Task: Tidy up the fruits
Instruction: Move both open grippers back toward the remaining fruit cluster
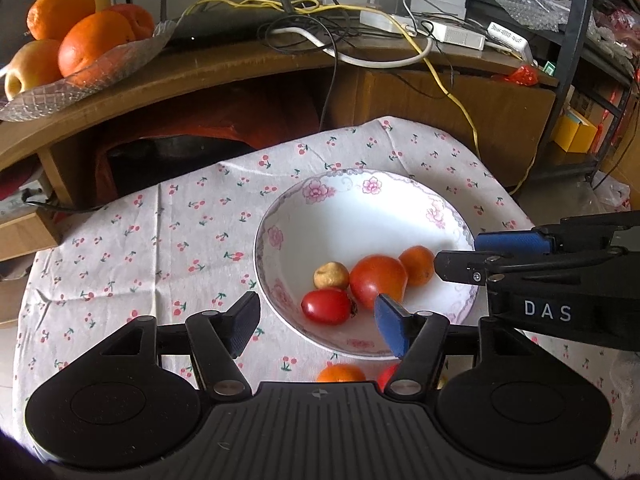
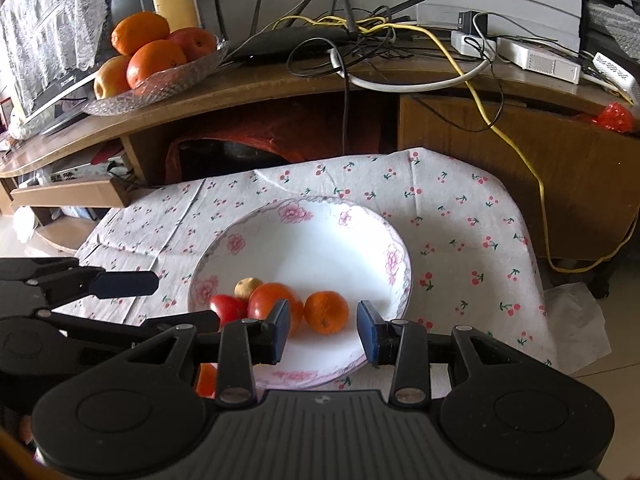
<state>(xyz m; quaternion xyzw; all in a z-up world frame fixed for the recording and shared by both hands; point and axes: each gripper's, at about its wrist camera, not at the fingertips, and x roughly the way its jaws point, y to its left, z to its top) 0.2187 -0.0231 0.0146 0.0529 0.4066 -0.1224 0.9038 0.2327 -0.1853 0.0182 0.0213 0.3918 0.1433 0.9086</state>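
A white floral plate (image 1: 352,208) (image 2: 320,248) on a cherry-print cloth holds a big red tomato (image 1: 378,279) (image 2: 269,301), a small red tomato (image 1: 326,306) (image 2: 227,309), a small orange (image 1: 417,265) (image 2: 326,312) and a yellowish fruit (image 1: 331,275) (image 2: 248,286). My left gripper (image 1: 318,326) stands open above the plate's near rim, nothing between its fingers. My right gripper (image 2: 323,330) is open over the plate's near edge, just short of the small orange. Below the plate, another orange (image 1: 340,373) and a red fruit (image 1: 388,376) (image 2: 206,380) lie partly hidden behind the grippers.
A glass dish (image 1: 80,80) (image 2: 160,84) with oranges and an apple sits on the wooden desk (image 1: 240,64) behind, beside a router and tangled cables (image 1: 340,28). A yellow cable (image 2: 520,152) hangs down the cabinet. The right gripper's fingers (image 1: 512,240) reach in at the plate's right rim.
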